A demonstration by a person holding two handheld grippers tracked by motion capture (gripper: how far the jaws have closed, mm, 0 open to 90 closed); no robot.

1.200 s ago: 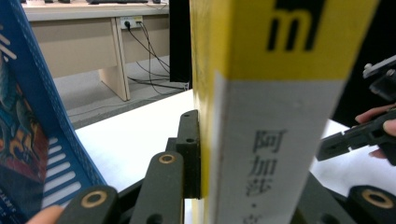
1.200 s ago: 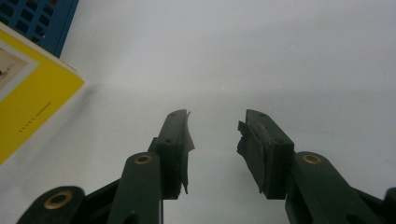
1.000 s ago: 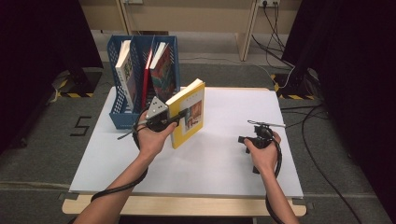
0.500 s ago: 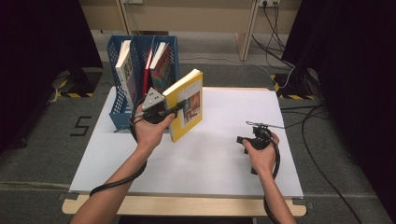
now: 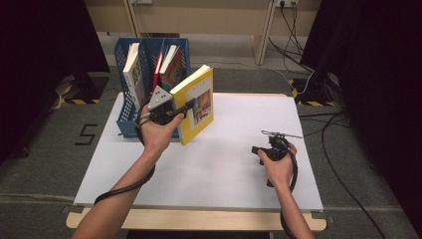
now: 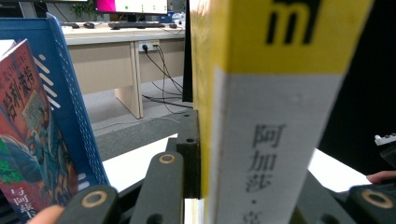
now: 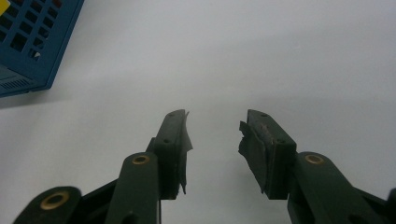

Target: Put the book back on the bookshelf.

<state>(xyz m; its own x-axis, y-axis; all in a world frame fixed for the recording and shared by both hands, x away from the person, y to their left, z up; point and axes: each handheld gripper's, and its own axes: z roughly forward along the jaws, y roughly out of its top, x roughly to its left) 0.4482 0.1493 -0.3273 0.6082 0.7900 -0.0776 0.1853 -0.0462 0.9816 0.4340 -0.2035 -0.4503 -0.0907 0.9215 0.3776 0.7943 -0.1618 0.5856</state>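
Note:
A yellow book (image 5: 197, 106) with a white spine (image 6: 275, 140) hangs tilted above the white table (image 5: 224, 164), just right of the blue file rack (image 5: 149, 64). My left gripper (image 5: 189, 105) is shut on the book, its jaws clamped across the covers near the spine. Over the right side of the table my right gripper (image 5: 258, 150) stays low. In the right gripper view its jaws stand apart (image 7: 214, 140) with nothing between them and bare table beneath.
The blue rack (image 6: 70, 107) at the table's back left holds several upright books, among them a red one (image 6: 28, 140) and a white-edged one (image 5: 132, 67). Cables (image 5: 298, 30) lie on the floor behind. Dark curtains flank both sides.
The left gripper has lifted the yellow book up and toward the rack. The right gripper has stayed where it was.

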